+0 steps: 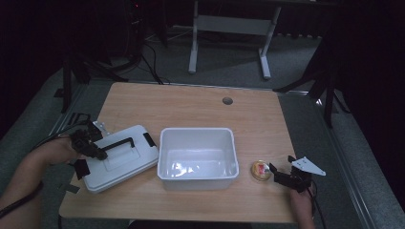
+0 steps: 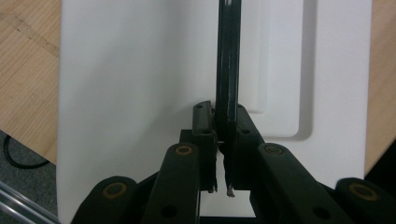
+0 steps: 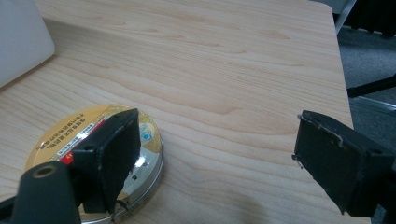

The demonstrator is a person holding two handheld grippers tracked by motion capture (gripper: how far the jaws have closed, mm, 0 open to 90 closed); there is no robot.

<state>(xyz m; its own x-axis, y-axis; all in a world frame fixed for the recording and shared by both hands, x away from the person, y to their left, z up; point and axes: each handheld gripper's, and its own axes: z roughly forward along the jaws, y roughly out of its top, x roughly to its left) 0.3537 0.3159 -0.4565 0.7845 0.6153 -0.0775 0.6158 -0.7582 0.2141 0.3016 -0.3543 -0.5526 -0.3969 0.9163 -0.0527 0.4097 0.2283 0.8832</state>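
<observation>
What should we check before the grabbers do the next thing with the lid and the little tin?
1. Left gripper shut on the lid's black handle: ok.
2. White lid lies on the table, beside the bin: ok.
3. White bin open on top: ok.
4. Right gripper open: ok.
5. Round tin between its jaws: not ok, one jaw is over the tin.
6. Bin empty: cannot tell.

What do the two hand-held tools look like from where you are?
Both are matte black. The left tool has linkage arms with brass-coloured pivot pins and a dark cable trailing off. The right tool has flat rectangular pads with scuffed edges and carries a light grey three-cornered plate on top.
</observation>
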